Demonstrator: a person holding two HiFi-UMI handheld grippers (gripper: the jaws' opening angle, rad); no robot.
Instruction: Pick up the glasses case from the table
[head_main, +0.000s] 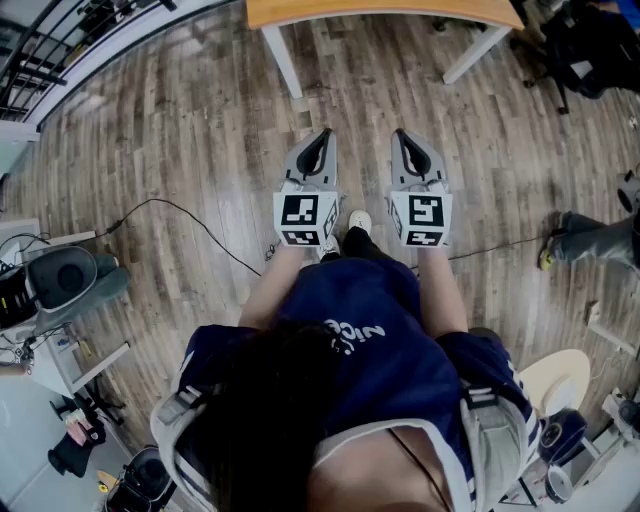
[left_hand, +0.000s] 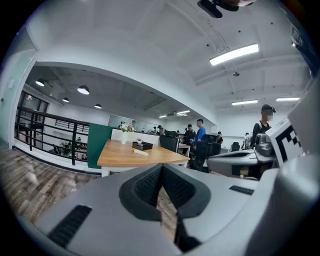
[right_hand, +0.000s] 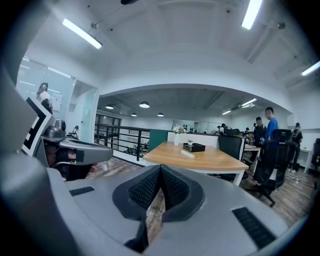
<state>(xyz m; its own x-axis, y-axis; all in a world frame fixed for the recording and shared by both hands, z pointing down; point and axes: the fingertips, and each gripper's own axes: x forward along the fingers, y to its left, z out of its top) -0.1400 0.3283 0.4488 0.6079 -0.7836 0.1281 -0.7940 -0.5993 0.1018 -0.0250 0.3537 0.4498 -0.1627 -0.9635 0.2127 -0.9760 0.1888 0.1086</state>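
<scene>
Wood-plank floor (head_main: 170, 160) of an open office; entries run outward from the standing person.

1. Left gripper (head_main: 321, 138). Held out in front, just beside its twin and aimed roughly level at the table. Jaws clenched, nothing between them; only floor shows through the slit.
2. Right gripper (head_main: 402, 138). Same attitude, jaws likewise clenched and empty. Judged a carrying pose: both are pointed at the goal and closed because nothing is within reach.
3. Table (left_hand: 117, 157). Wooden top on white legs, well ahead of both grippers, so it has to be approached first.
4. Glasses case (left_hand: 140, 152). Taken to be the pale slim oblong lying flat on the table top, though it is too small to be sure. It lies clear on its near side, which should suit a level reach.
5. Dark box (left_hand: 142, 145), just behind the case. White vase (left_hand: 123, 137) with flowers, farther back near the far edge.
6. Background: black railing (left_hand: 45, 135) at left, office chair (right_hand: 272, 162), standing people (left_hand: 200, 131).

Task judged not yet begun.
</scene>
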